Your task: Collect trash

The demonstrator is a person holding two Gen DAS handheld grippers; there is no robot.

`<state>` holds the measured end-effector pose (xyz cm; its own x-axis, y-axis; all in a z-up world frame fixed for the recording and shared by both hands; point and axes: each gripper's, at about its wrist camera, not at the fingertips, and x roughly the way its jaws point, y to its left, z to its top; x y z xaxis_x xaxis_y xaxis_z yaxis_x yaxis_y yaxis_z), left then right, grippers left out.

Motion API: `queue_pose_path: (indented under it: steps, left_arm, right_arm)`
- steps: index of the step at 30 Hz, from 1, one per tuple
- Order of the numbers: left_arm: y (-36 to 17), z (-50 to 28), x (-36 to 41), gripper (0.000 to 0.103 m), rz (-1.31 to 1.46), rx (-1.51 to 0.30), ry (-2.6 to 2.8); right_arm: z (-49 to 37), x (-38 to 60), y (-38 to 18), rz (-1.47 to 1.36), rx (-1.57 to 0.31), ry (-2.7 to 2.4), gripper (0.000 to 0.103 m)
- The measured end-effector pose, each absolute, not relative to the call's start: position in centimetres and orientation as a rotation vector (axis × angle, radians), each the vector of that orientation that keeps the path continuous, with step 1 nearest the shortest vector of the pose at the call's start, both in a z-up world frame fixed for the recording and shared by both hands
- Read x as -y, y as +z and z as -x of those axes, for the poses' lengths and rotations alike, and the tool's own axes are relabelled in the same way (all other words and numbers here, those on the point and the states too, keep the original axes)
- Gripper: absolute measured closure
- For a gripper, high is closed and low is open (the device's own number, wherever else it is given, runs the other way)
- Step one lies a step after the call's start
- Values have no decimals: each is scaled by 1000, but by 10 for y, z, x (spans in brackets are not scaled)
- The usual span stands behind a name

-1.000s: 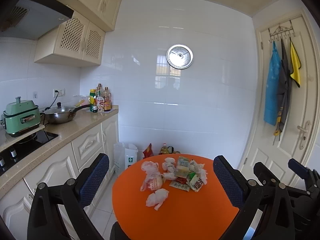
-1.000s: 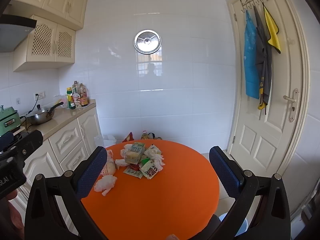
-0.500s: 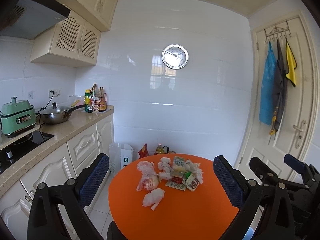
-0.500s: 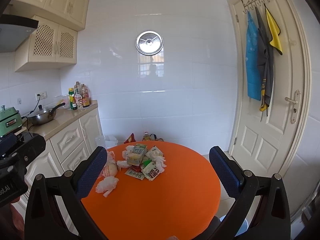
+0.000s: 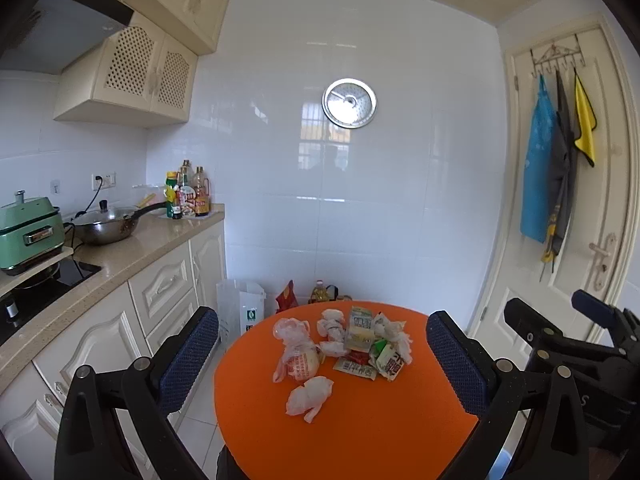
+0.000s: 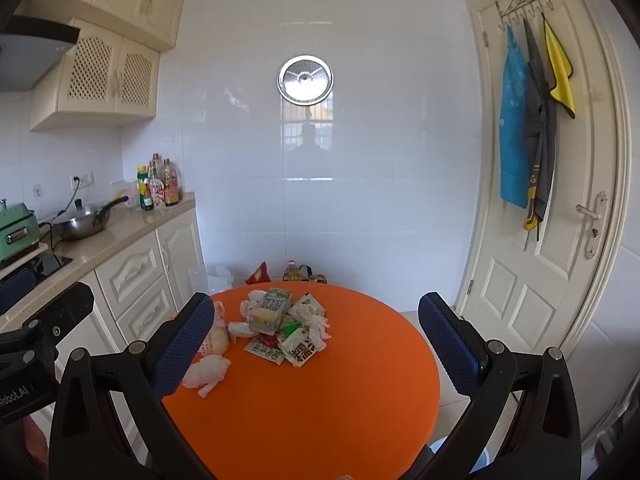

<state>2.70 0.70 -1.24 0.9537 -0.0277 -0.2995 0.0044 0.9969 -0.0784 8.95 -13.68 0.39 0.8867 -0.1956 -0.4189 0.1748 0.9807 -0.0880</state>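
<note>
Trash pile [image 5: 344, 344] sits mid-bench on orange bench [image 5: 360, 432], ahead of both tools; left tool [image 5: 320, 356] jaws wide, empty; right tool [image 6: 316, 336] wide, empty; crumpled tissue [image 5: 309, 397] nearest, toward left tool; neither touching.

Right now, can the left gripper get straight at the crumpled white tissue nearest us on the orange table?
Probably yes. The left gripper has its jaws wide open and empty, and the crumpled tissue lies alone on the orange table, in front of the pile, with nothing between them.
</note>
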Motion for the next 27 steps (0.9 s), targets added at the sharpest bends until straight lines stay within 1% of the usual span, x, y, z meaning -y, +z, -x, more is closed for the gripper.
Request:
queue_pose_path:
  steps: [6, 17, 23, 27]
  left_arm:
    - [-28, -74, -3, 1, 48, -381, -31]
    - [-77, -186, 4, 1, 15, -612, -58]
    - [-122, -239, 1, 1, -10, -727, -45]
    - [-158, -281, -8, 1, 26, -812, -35]
  right_arm:
    - [-125, 147, -16, 62, -513, -198, 0]
    - [-200, 171, -86, 39, -709, -171, 0]
    - [-233, 187, -130, 28, -829, -152, 0]
    - [-248, 196, -157, 33, -902, -150, 0]
